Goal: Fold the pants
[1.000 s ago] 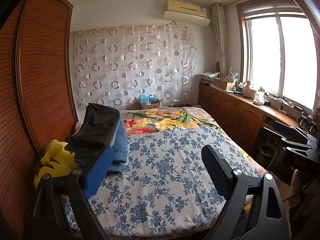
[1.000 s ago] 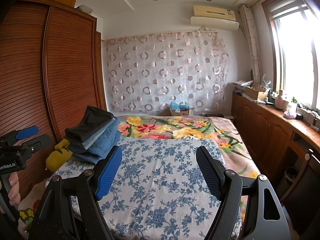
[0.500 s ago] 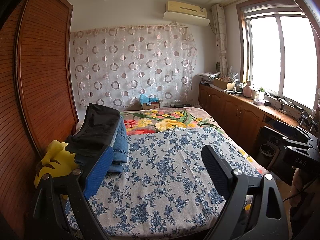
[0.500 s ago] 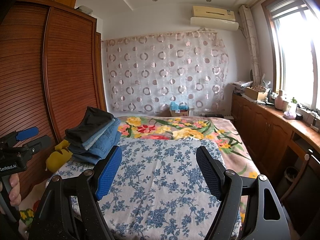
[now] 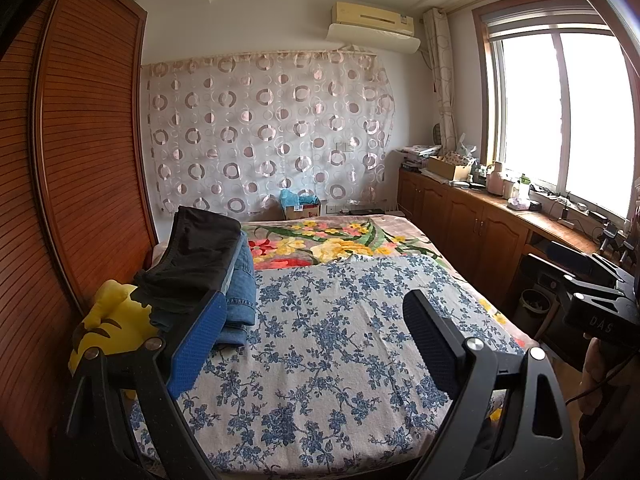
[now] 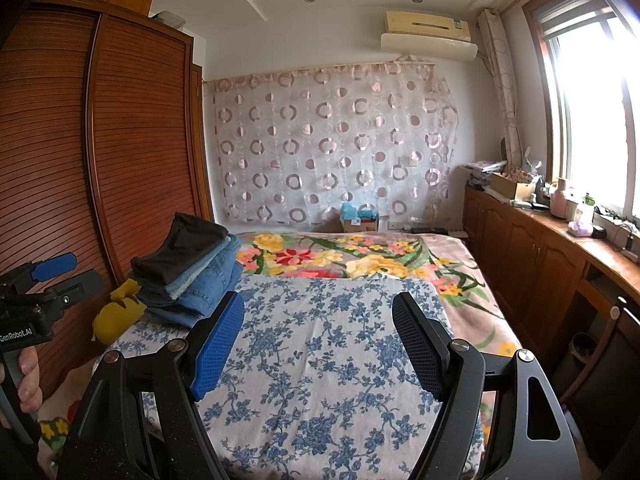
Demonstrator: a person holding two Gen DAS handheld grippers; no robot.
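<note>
A stack of folded pants (image 5: pixel 208 268) lies at the left side of the bed, dark pants on top and blue jeans beneath; it also shows in the right wrist view (image 6: pixel 192 272). My left gripper (image 5: pixel 312 332) is open and empty, held above the blue-flowered sheet (image 5: pixel 332 340) just right of the stack. My right gripper (image 6: pixel 318 340) is open and empty above the same sheet (image 6: pixel 320 360). The left gripper's body shows at the left edge of the right wrist view (image 6: pixel 40 296).
A yellow plush toy (image 5: pixel 108 332) lies beside the stack against the wooden wardrobe (image 5: pixel 80 160). A flowered blanket (image 5: pixel 328 244) covers the far bed. Wooden cabinets (image 5: pixel 472 232) with clutter run under the window at right. A cardboard box (image 5: pixel 302 208) stands by the curtain.
</note>
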